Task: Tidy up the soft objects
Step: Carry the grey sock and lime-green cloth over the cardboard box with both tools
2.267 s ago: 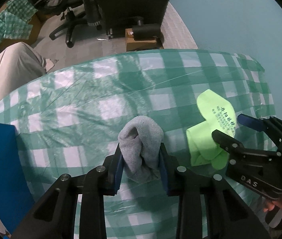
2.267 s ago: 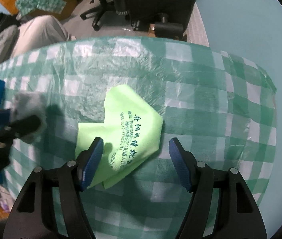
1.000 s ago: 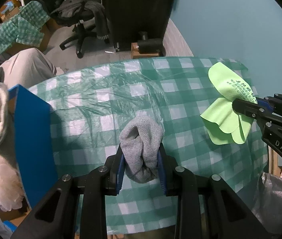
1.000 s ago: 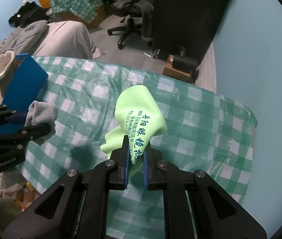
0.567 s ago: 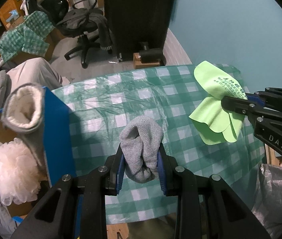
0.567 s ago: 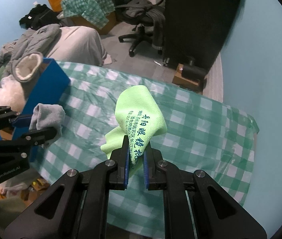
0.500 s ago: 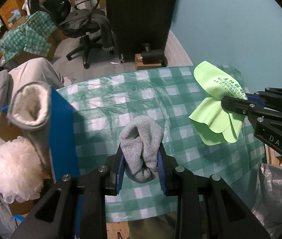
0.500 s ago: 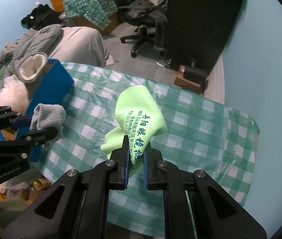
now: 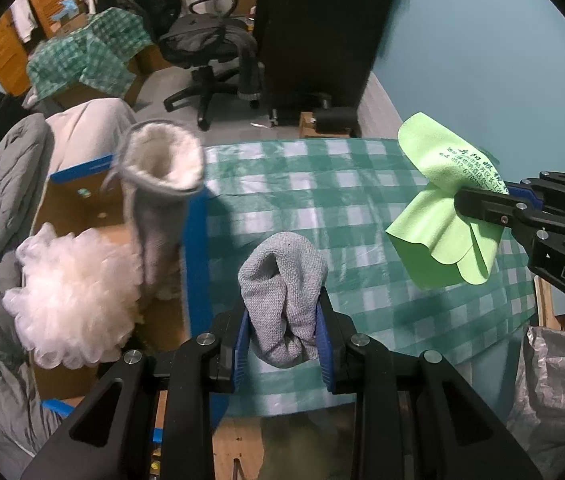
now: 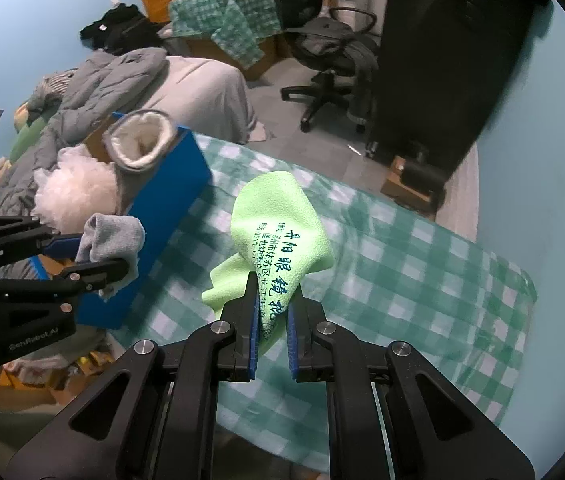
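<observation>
Cloths hang clear of the checked bench [image 9: 362, 200] now, where 2.3 seconds ago both lay on it: the left tool [image 9: 284, 332] stays clamped on the grey sock [image 9: 282, 288], and the right tool [image 10: 272, 316], then spread wide around the lime-green cloth [image 10: 278, 232], is pinched tight on it. Both have risen and swung toward the blue box [image 10: 170, 208], which now shows a fleece-lined boot [image 9: 162, 168] and a white bath pouf [image 9: 74, 296].
</observation>
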{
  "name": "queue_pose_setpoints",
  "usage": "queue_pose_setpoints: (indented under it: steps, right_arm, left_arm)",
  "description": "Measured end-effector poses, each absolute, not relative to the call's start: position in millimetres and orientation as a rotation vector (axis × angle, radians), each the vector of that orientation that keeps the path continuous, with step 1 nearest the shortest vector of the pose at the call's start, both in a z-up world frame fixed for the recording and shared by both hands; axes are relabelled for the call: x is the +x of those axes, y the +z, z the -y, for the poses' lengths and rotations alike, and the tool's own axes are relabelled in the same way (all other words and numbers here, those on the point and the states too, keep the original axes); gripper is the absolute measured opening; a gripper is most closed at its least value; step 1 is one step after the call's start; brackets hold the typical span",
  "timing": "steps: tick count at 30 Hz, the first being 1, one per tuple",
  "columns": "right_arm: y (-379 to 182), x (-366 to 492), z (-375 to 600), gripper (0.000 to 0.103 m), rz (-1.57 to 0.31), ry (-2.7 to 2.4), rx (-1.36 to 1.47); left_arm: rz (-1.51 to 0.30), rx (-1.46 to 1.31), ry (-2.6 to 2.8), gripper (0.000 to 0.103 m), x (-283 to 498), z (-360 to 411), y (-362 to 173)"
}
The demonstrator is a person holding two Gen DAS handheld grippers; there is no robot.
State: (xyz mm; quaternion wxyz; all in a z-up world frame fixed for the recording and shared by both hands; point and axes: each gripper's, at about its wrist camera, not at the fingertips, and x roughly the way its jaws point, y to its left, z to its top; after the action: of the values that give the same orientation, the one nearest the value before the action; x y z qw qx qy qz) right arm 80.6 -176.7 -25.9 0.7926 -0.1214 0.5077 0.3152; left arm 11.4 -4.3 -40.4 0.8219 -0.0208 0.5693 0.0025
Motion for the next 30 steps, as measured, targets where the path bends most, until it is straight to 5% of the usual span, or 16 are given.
queue_pose_setpoints:
  steps: [30]
  right_arm:
    - [-18, 53, 23, 0.01, -1.048, 0.914, -0.332]
  left_arm:
    - [-1.21, -0.167, 0.204, 0.029, -35, -122, -41]
